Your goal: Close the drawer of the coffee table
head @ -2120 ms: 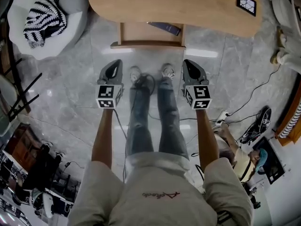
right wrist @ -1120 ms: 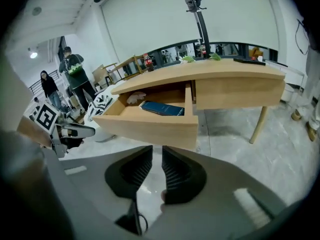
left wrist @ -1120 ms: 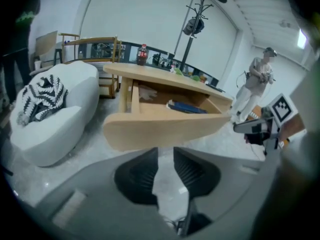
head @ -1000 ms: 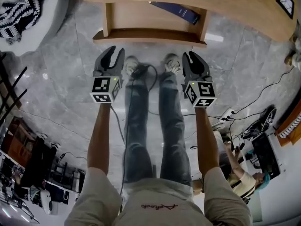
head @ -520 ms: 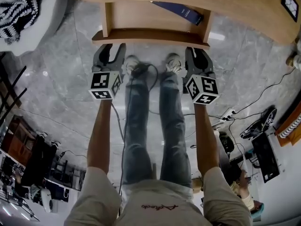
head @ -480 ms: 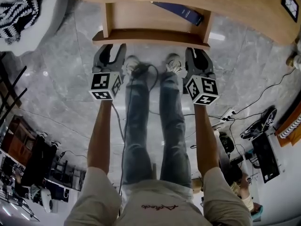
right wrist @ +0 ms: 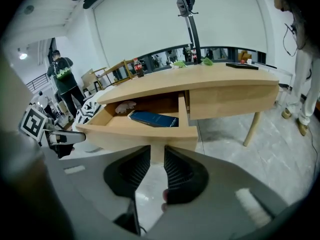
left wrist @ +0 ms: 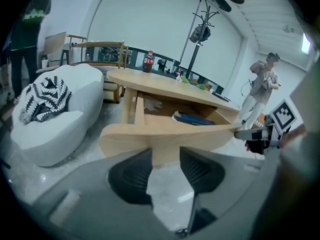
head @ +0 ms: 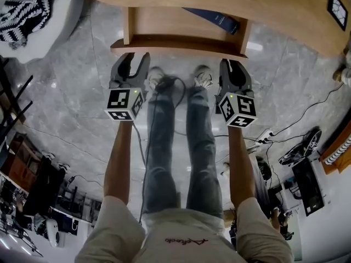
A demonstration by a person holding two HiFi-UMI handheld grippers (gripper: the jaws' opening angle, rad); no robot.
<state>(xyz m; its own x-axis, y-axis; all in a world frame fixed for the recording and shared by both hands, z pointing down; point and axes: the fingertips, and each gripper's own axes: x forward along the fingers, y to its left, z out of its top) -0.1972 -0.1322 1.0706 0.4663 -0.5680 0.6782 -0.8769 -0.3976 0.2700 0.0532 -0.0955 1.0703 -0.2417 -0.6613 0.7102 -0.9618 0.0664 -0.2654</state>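
Note:
The wooden coffee table [head: 285, 10] runs along the top of the head view, its drawer pulled out toward me. The drawer's front panel [head: 178, 45] shows in both gripper views [left wrist: 165, 139] [right wrist: 145, 136]. A dark blue book [head: 219, 19] [right wrist: 152, 119] lies inside. My left gripper [head: 130, 66] [left wrist: 165, 164] sits at the panel's left end with its jaws opening. My right gripper [head: 235, 70] [right wrist: 157, 164] sits at the right end with its jaws closing. Both sets of tips are right at the panel's lower edge. No pad presses on anything.
A white soft chair [head: 49, 23] [left wrist: 55, 124] with a black-and-white striped cloth [head: 24, 10] stands left of the table. My legs and a cable [head: 164, 86] lie between the grippers. A black tablet [head: 335, 9] lies on the tabletop. A person [left wrist: 262, 89] stands beyond the table.
Both grippers have moved forward from a little short of the drawer to right at its front panel. The left jaws have spread wider. The drawer stays pulled out.

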